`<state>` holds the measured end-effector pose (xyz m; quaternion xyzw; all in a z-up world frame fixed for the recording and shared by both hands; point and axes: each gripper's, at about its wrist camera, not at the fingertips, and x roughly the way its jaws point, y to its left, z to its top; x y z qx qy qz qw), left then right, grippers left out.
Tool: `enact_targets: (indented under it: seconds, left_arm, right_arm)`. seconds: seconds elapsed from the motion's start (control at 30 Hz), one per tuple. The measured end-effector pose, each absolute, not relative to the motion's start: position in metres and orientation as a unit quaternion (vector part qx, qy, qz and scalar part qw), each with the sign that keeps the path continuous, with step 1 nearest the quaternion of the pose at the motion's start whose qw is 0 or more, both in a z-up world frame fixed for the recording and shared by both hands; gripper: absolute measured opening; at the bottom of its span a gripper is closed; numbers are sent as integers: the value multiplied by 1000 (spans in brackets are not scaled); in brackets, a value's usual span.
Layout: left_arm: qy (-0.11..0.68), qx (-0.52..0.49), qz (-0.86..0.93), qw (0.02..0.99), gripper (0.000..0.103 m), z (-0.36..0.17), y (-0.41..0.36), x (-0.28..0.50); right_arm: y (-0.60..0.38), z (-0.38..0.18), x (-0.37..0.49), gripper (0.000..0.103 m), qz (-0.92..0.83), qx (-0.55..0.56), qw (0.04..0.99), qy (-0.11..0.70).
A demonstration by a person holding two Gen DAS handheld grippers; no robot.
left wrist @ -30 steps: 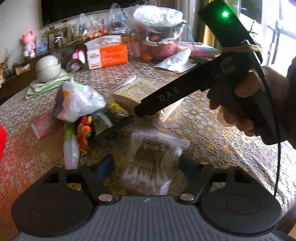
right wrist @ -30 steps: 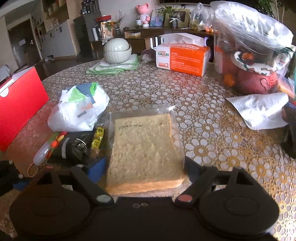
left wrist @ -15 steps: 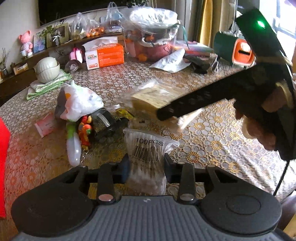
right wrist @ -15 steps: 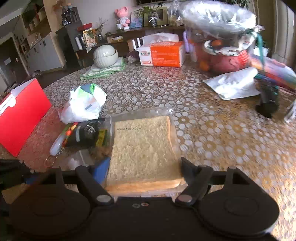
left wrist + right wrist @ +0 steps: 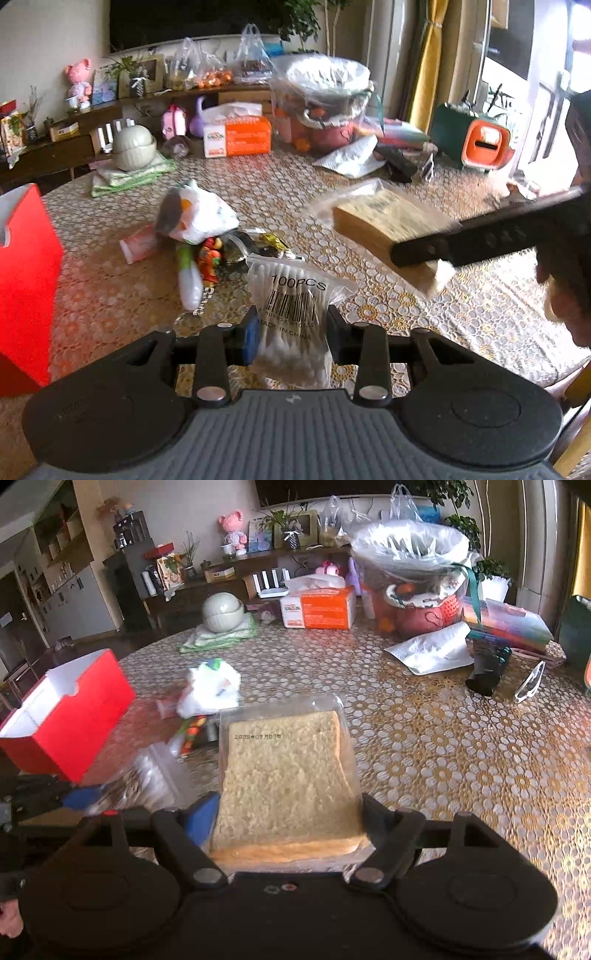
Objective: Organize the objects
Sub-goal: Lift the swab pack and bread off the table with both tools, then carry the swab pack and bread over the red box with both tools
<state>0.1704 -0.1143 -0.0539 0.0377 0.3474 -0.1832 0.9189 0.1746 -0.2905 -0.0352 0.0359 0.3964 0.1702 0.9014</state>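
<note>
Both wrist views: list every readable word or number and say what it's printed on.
"100PCS": cotton swab bag in the left claw.
"MADE IN CHINA": same bag, under the barcode; barcode digits too small.
Date stamp starting "2025": bread bag in the right claw; rest blurred.
Orange tissue box: print unreadable.

The left gripper (image 5: 291, 332) was clamped on a bag of cotton swabs (image 5: 291, 317), held clear of the table. The right gripper (image 5: 288, 812) gripped a wrapped bread slice (image 5: 284, 775) — raised too, its arm reaching in from the right.
</note>
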Motion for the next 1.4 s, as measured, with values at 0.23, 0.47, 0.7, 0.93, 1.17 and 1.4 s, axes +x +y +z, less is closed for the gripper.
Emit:
enact_targets:
  seconds: [0.23,0.47,0.7,0.93,1.17,1.4]
  left_arm:
    - [329,13,-171,929,35,-26,-87,143]
    - [309,-9,-148,939,35,-1,-50,122]
    - [292,-24,-117,949,35,17,-9,109]
    - [286,-44,-87,953,35,29,41,105]
    - [282,-54,-53,956,35,37,96,104]
    - [286,-49,-16,957,35,39,145,106]
  right_arm:
    - [-266,-10,145,79,183,43,902,389]
    - [-228,12,129,79,202,26,903,379]
    - [-176,34,120,79,233,-1,900,368]
    - [-121,46,120,79,257,-27,898,355]
    - [-68,50,127,79,286,-43,890,352]
    - [-19,48,140,79,310,-57,882,351]
